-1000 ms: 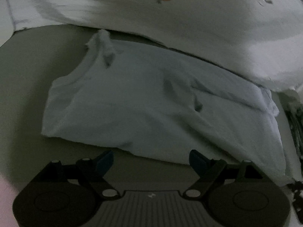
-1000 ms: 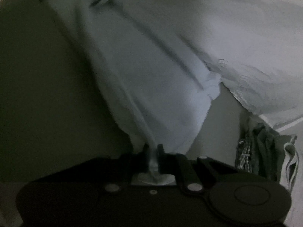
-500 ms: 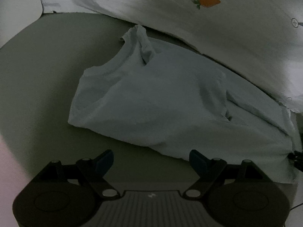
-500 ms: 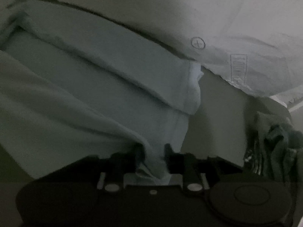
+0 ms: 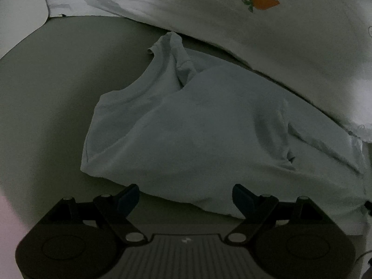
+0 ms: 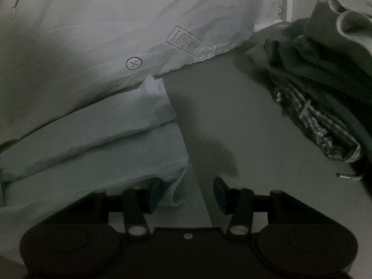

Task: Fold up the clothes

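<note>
A pale blue shirt point(image 5: 209, 125) is lying on a grey-green bed sheet point(image 5: 51, 107). It is folded over on itself, and its neck hole is sticking up at the far end. A white blanket point(image 5: 267, 34) with a little orange carrot point(image 5: 265, 2) on it is lying just behind the shirt and touching its far edge.

The left gripper point(image 5: 186, 197) is hanging over the near edge of the shirt. Its jaws are standing wide apart and are gripping nothing.

The right gripper point(image 6: 188, 193) is sitting at the shirt's corner point(image 6: 176, 193). Its jaws are opening. The corner is lying between them, right beside the left finger point(image 6: 154, 194), but the pads are not squeezing it.

A heap of dark green clothes point(image 6: 325, 93) is sitting well off to the right
</note>
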